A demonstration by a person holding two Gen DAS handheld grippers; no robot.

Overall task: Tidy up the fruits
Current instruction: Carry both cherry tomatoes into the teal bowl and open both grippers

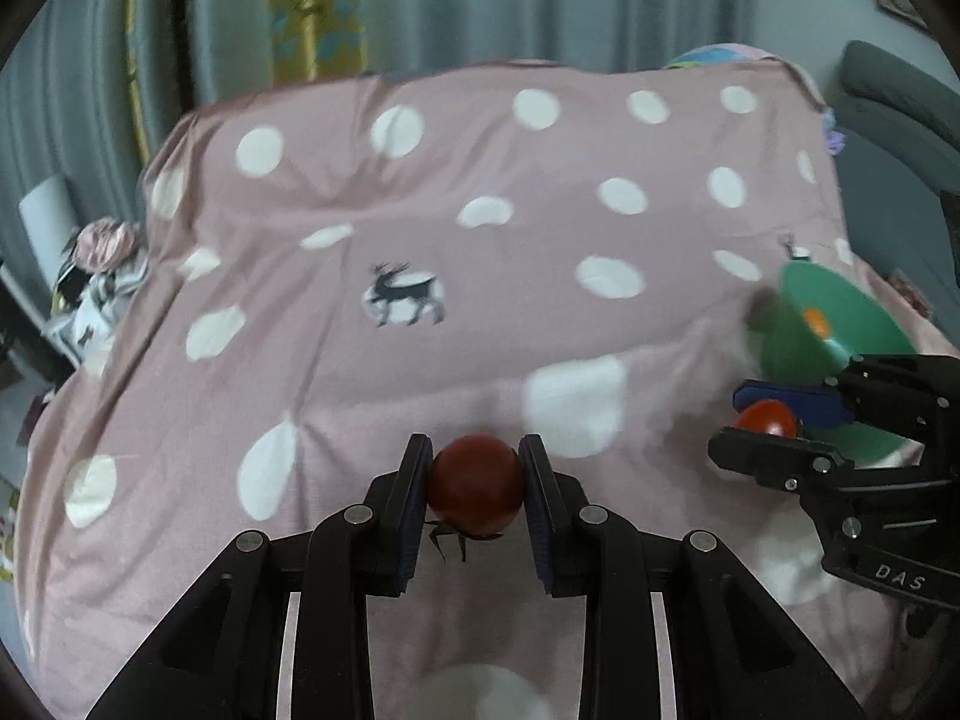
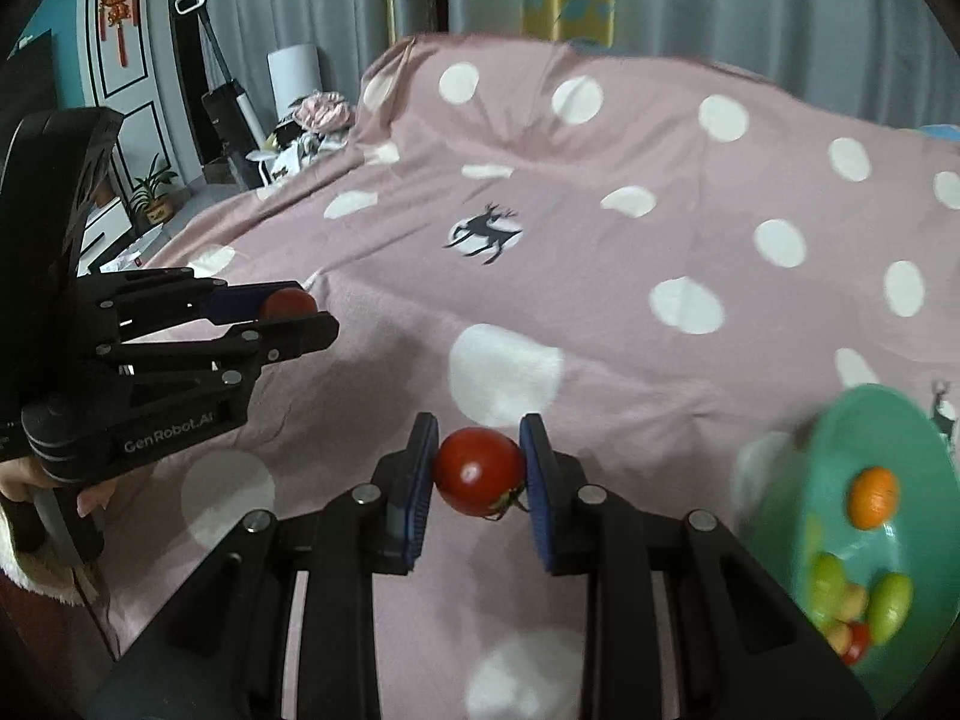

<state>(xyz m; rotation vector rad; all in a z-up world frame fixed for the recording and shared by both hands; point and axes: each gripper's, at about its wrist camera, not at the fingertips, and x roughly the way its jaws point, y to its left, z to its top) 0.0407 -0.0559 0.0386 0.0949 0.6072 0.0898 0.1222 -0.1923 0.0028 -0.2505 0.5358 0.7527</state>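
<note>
My left gripper (image 1: 475, 483) is shut on a dark red tomato (image 1: 475, 485), held above the pink dotted bedspread (image 1: 420, 228). My right gripper (image 2: 479, 471) is shut on a brighter red tomato (image 2: 479, 471). The right gripper also shows at the right of the left wrist view (image 1: 757, 420), beside a green bowl (image 1: 840, 324). The left gripper shows at the left of the right wrist view (image 2: 291, 309) with its tomato (image 2: 289, 303). The green bowl (image 2: 888, 420) sits to the lower right and holds an orange fruit (image 2: 873, 498) and several small green and red fruits (image 2: 858, 606).
The bedspread (image 2: 600, 210) covers a bed and rises at the back toward grey curtains (image 1: 540, 0). Cluttered items (image 1: 96, 276) lie at the bed's left edge. A grey seat (image 1: 894, 114) stands at the far right. A person's hand (image 2: 36, 480) grips the left handle.
</note>
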